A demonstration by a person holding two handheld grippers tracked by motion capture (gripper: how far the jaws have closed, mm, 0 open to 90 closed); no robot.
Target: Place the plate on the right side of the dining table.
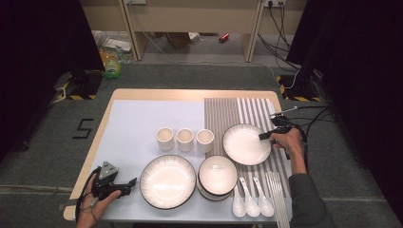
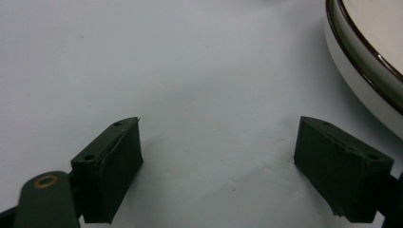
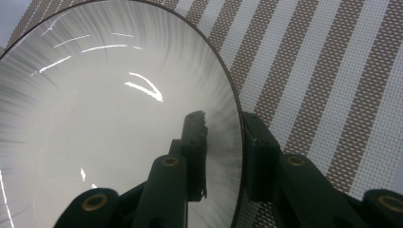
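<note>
Left gripper (image 1: 124, 186) jaws wide apart; right gripper (image 1: 264, 136) jaws narrow.

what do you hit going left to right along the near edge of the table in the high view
left gripper → large plate → stacked bowls → three white spoons → chopsticks

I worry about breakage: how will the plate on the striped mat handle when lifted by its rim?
The plate looks glazed, so probably slippery. Held at one edge by the right tool, it may tilt. It seems stiff and fragile.
</note>
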